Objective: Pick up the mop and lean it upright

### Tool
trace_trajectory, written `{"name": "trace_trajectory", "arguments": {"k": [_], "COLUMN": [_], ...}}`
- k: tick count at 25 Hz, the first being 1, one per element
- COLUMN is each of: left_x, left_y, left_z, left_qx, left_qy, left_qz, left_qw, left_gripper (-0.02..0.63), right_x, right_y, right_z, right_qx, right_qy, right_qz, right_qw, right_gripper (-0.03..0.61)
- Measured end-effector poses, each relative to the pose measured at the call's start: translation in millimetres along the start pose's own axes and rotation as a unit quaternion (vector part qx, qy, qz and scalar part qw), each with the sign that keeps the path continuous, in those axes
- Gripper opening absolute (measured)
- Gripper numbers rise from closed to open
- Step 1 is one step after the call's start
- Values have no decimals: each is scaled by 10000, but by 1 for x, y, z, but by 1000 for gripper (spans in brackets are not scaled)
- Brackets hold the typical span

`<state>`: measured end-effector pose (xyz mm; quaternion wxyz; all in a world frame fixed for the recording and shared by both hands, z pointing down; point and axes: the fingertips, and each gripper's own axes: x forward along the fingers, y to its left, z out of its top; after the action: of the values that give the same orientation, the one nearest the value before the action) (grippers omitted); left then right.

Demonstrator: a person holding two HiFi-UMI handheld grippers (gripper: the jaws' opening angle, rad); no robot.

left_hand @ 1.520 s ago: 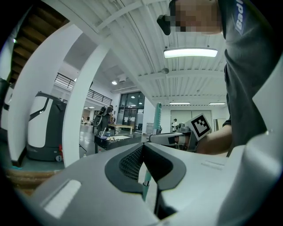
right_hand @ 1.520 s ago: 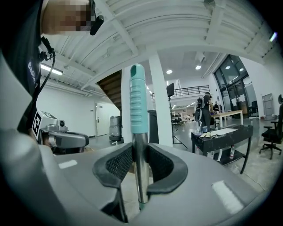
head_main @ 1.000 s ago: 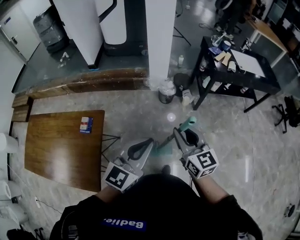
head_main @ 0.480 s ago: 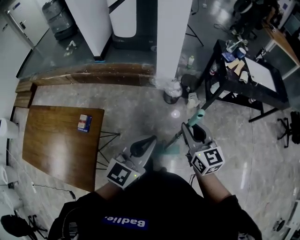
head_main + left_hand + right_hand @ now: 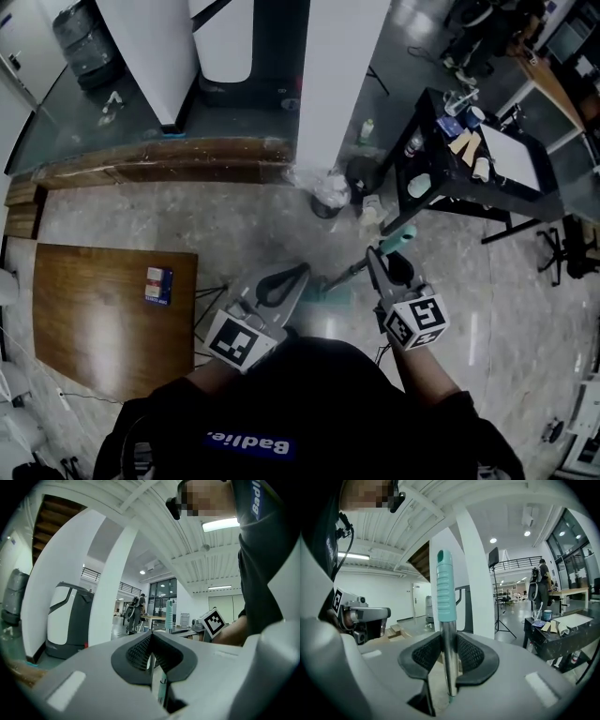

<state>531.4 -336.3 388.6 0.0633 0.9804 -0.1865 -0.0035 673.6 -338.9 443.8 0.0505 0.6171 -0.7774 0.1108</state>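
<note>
Both grippers have travelled with the mop across the floor since the earlier frames: in the head view the wooden table has slid off to your left, and the white pillar and the black table now stand nearer ahead. Your right gripper has its jaws clamped on the bare metal shaft just under the teal grip. In the right gripper view the shaft stands upright through the pads with the grip above them. Your left gripper has its jaws drawn narrow on the same shaft lower down, and a thin length of it shows between the pads in the left gripper view. The mop's long axis runs from a flat teal piece low between your hands, which is judged to be the head, up and to the right to the grip. Whether the head touches the floor cannot be told. The right hand is nearer the top end and the left nearer the head. The pillar lies straight ahead of the jaws and is judged the likeliest surface for leaning, though the black table's legs crowd its right side. A lined bin sits at the pillar's foot, in the path of the head, and its contents cannot be made out. Cups stand on the black table, too small to tell what they hold.
</note>
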Motion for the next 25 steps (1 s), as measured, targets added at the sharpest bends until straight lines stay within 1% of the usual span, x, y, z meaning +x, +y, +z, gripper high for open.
{"name": "trace_trajectory", "arguments": {"k": [4, 7, 12, 17, 22, 25], "left_x": [-1, -4, -11, -10, 0, 11], "left_y": [35, 56, 80, 108, 133, 148], "left_z": [1, -4, -4, -1, 17, 23], "left_qx": [-71, -132, -118, -47, 132, 171], "left_qy": [30, 41, 139, 163, 38, 45], "left_qz": [-18, 94, 309, 685, 1033, 1188], "left_qw": [10000, 9999, 9994, 9975, 9946, 9928], "left_gripper": [20, 20, 20, 20, 20, 20], "right_x": [31, 59, 103, 153, 190, 212], "right_y": [-6, -7, -5, -11, -16, -28], "right_z": [-1, -4, -5, -2, -1, -1], "right_qx": [71, 45, 5, 20, -14, 2], "right_qy": [111, 220, 333, 394, 564, 659], "right_qz": [-173, -150, 52, 308, 604, 684], "right_qw": [9998, 9996, 9994, 9987, 9966, 9955], "right_gripper": [110, 109, 109, 109, 109, 108]}}
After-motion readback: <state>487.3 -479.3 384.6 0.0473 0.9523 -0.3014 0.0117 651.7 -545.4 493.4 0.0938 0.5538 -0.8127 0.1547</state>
